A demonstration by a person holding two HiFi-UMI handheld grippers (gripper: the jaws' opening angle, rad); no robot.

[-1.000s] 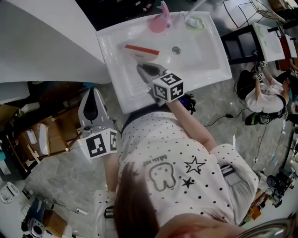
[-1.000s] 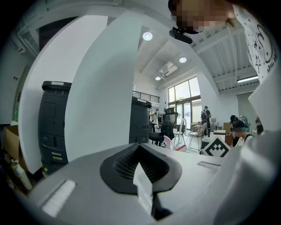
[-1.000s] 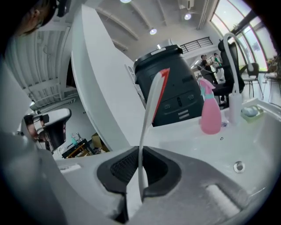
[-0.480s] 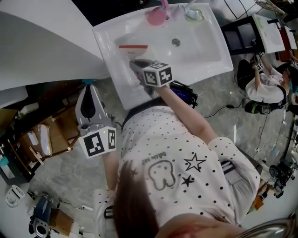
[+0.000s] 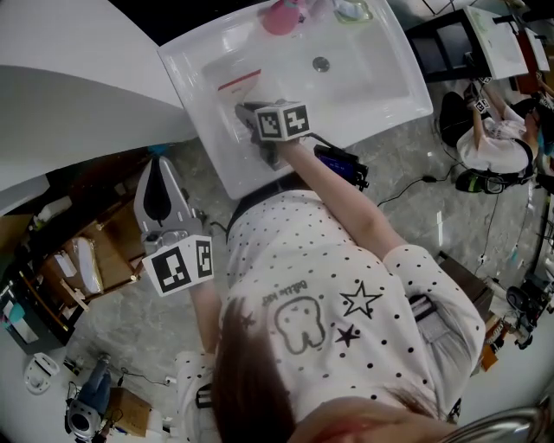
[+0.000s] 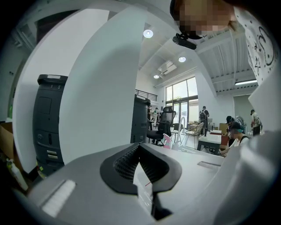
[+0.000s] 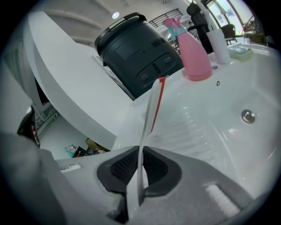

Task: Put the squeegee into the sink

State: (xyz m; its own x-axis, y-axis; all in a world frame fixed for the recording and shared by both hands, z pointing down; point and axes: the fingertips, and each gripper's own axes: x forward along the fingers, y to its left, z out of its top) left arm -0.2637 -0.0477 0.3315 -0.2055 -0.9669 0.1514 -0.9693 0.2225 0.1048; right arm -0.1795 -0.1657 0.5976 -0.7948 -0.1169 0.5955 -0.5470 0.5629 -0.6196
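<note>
My right gripper (image 7: 139, 163) has its jaws closed narrow on the squeegee (image 7: 149, 114). The thin white handle passes straight between the two pads, and I see it edge-on, with the red blade strip at the far end. In the head view the squeegee (image 5: 241, 89) is over the left part of the sink (image 5: 407, 95), above the ribbed slope of the basin. It is well apart from the drain (image 5: 321, 63) and from the pink spray bottle (image 5: 279, 17) on the back rim. I cannot tell whether the red end already touches the basin.

My left gripper (image 5: 157, 173) hangs low beside the sink, outside it. Its jaws are together and nothing is between them, so it has no part in this step.

I judge that the task is almost finished and only the release is left. To do it well, I would lower the right gripper until the red end rests on the ribbed slope, so that the squeegee does not drop and bounce on the hard basin. The slope is probably smooth and may be wet, so the tool may slide toward the drain; I think that is acceptable. Then I would open the jaws slowly and draw the gripper back along the line of the handle, without lifting the handle by mistake.
</note>
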